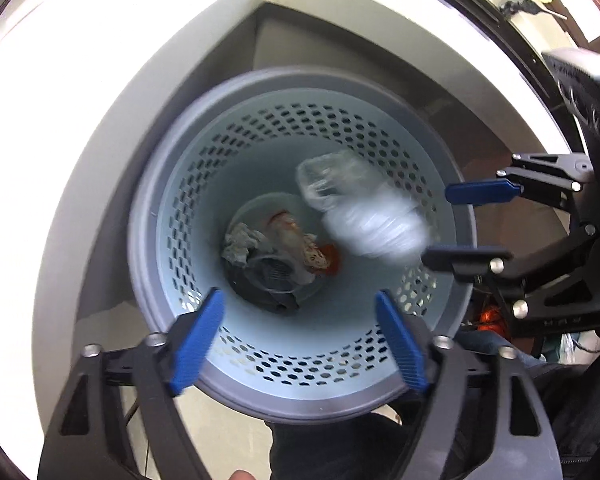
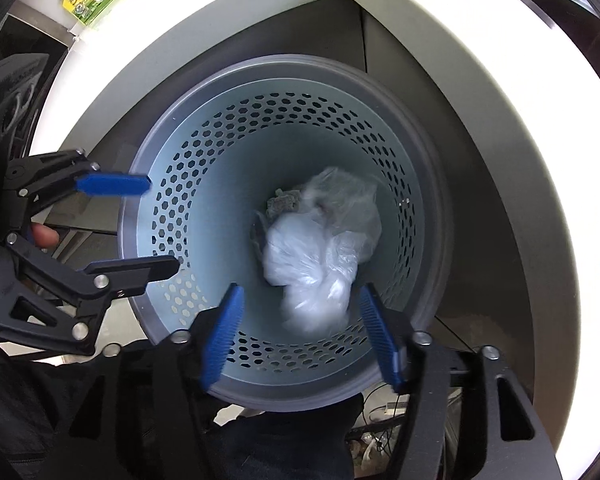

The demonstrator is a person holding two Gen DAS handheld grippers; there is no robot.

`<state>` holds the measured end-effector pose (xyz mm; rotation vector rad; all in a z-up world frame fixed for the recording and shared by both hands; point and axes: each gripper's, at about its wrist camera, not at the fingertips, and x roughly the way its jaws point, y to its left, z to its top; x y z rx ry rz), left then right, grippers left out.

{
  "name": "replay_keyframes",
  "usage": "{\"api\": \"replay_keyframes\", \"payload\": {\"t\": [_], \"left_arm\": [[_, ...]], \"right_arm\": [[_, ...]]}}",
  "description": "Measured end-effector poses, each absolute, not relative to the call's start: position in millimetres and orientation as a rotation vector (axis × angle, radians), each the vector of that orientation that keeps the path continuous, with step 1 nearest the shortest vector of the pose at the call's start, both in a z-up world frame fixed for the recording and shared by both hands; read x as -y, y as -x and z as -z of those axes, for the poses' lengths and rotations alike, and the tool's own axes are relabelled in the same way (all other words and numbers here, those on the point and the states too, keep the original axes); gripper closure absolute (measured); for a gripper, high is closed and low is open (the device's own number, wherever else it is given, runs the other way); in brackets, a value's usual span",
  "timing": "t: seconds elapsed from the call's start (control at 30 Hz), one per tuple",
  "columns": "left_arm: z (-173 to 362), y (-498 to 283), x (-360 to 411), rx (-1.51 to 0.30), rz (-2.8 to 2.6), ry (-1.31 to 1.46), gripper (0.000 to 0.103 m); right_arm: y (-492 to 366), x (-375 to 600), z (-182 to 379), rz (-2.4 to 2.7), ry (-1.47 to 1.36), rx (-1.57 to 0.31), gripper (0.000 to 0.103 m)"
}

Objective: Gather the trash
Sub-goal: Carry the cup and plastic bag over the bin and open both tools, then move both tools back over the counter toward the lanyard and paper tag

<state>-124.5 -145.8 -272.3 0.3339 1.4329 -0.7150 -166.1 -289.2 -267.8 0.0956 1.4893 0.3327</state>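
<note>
Plastic is dropping: a crumpled clear plastic bag (image 1: 364, 216), light and limp, is blurring at three o'clock inside the perforated pale-blue round bin (image 1: 172, 184), under the left gripper (image 1: 300, 340), jaws gaping empty. Right view: the right gripper (image 2: 300, 336) is also gaping empty; the bag is sitting centre, best pinched by any loose fold.

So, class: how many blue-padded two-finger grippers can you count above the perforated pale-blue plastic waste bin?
2. The left gripper is open over the bin's near rim; the right gripper is open at its right side. None hidden.

Both point steeply down, jaws spread wide with nothing between them: left gripper (image 1: 300, 344) at 6 o'clock, right gripper (image 1: 452, 224) at 3 o'clock.
</note>
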Motion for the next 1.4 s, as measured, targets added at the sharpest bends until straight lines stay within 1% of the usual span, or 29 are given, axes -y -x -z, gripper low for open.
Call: {"api": "replay_keyframes", "payload": {"t": [0.07,0.17,0.4,0.5,0.87,1.13,1.4], "left_arm": [[269.8,123.0,145.4,-1.430,0.713,-0.329,0.020],[265.0,121.8,146.5,-1.412,0.712,-0.347,0.018],[254.9,118.3,146.4,-1.388,0.706,-0.344,0.018],[248.2,115.1,140.7,-1.372,0.689,-0.344,0.015],[224.3,109.5,115.4,-1.348,0.646,-0.281,0.014],[185.0,92.1,90.5,-1.264,0.598,-0.185,0.013],[149.7,45.0,59.0,-1.169,0.487,-0.126,0.011]], "right_arm": [[165.6,289.9,266.8,-0.330,-0.094,-1.486,0.031],[164.6,289.8,264.0,-0.336,-0.088,-1.492,0.027],[161.7,288.0,260.6,-0.334,-0.087,-1.480,0.026],[160.8,287.4,259.3,-0.333,-0.092,-1.477,0.026],[159.0,281.1,250.8,-0.349,-0.095,-1.456,0.024],[144.5,278.5,218.3,-0.400,-0.127,-1.377,0.024],[96.3,267.6,182.2,-0.452,-0.118,-1.261,0.021]]}}
